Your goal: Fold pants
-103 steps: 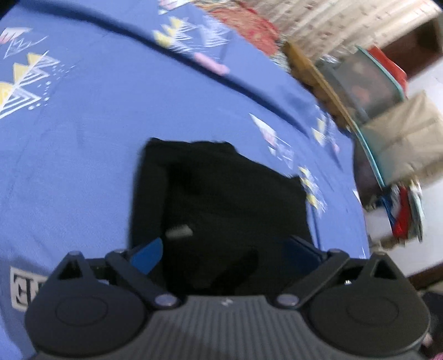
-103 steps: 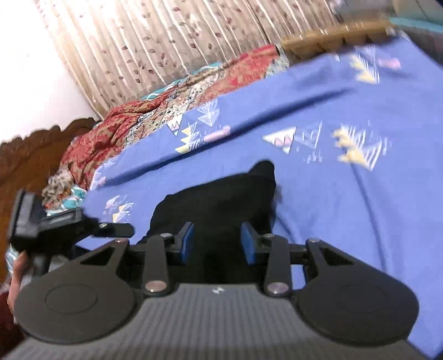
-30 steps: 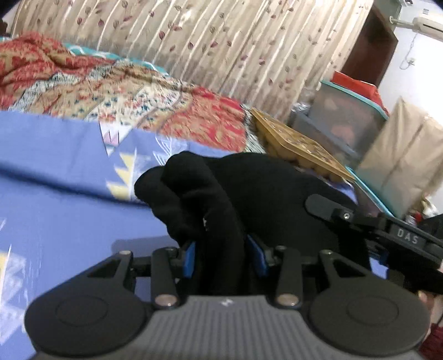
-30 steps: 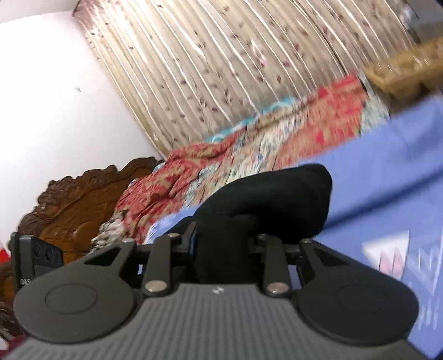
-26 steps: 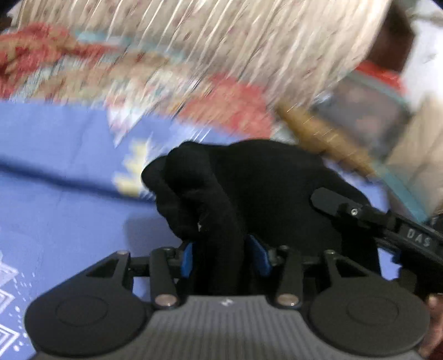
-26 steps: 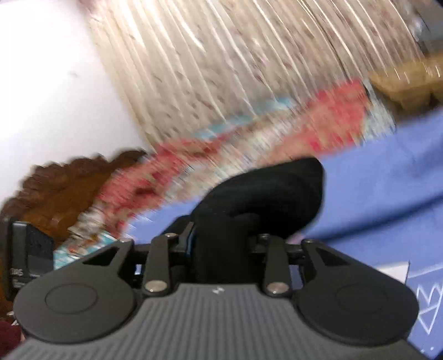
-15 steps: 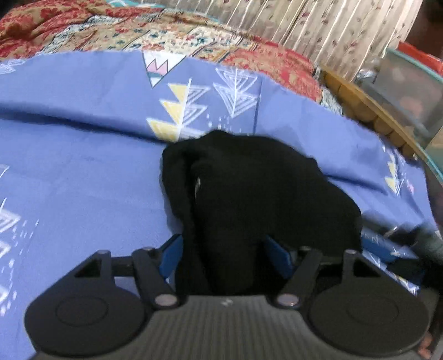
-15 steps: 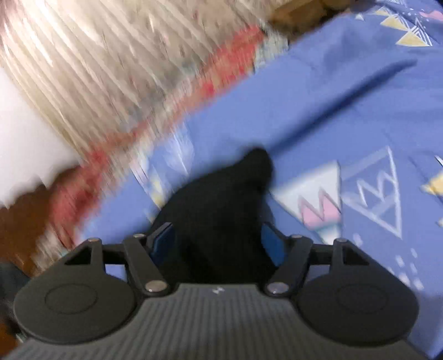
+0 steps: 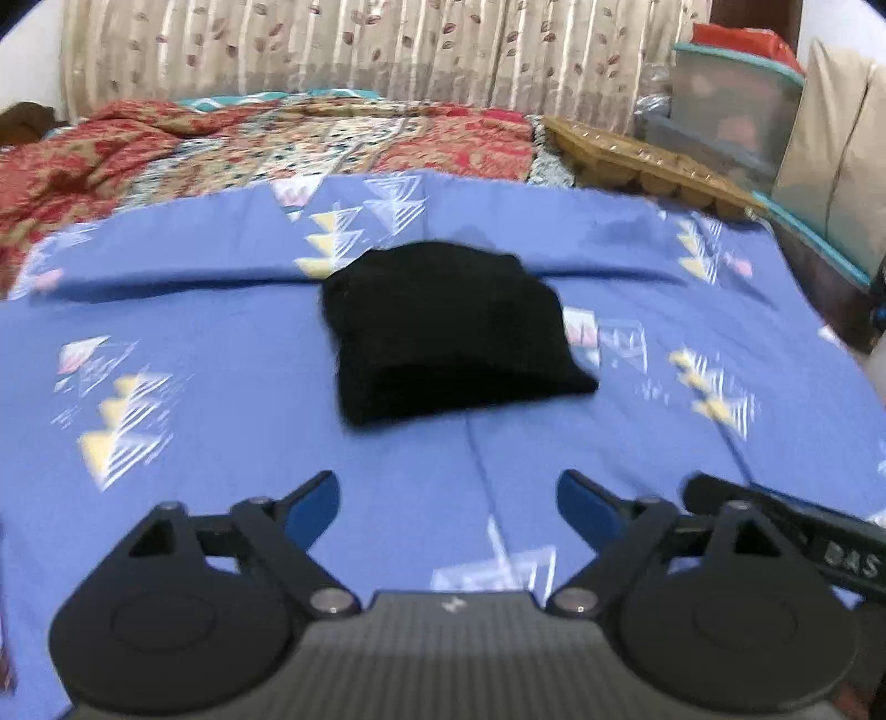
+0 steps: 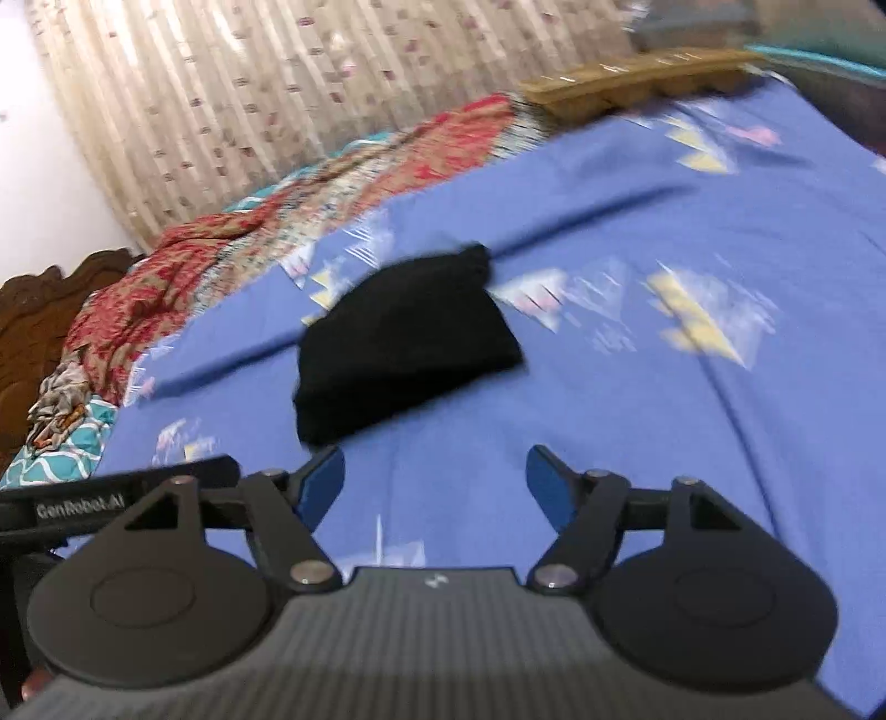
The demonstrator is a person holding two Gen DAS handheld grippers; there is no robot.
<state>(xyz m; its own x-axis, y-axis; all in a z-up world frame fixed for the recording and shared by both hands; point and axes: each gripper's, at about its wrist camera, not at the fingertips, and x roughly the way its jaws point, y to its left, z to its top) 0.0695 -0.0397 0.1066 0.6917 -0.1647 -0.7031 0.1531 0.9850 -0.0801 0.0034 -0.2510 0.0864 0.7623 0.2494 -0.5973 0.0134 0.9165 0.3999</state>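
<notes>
The black pants point(image 9: 448, 332) lie folded into a compact bundle on the blue patterned bedsheet point(image 9: 221, 354), in the middle of the bed. They also show in the right wrist view point(image 10: 404, 338). My left gripper point(image 9: 447, 498) is open and empty, drawn back from the bundle with bare sheet between. My right gripper point(image 10: 434, 479) is open and empty, also back from the bundle. Part of the right gripper shows at the lower right of the left wrist view point(image 9: 786, 531).
A red patterned blanket point(image 9: 166, 149) lies bunched along the far side of the bed. A curtain point(image 9: 332, 50) hangs behind it. A wooden bed frame point(image 9: 637, 160) and storage boxes point(image 9: 731, 105) stand at the right. A carved headboard point(image 10: 39, 315) is at the left.
Both grippers held the pants lifted, then set the bundle on the sheet, opened and pulled back. The pants now lie free on the bed.
</notes>
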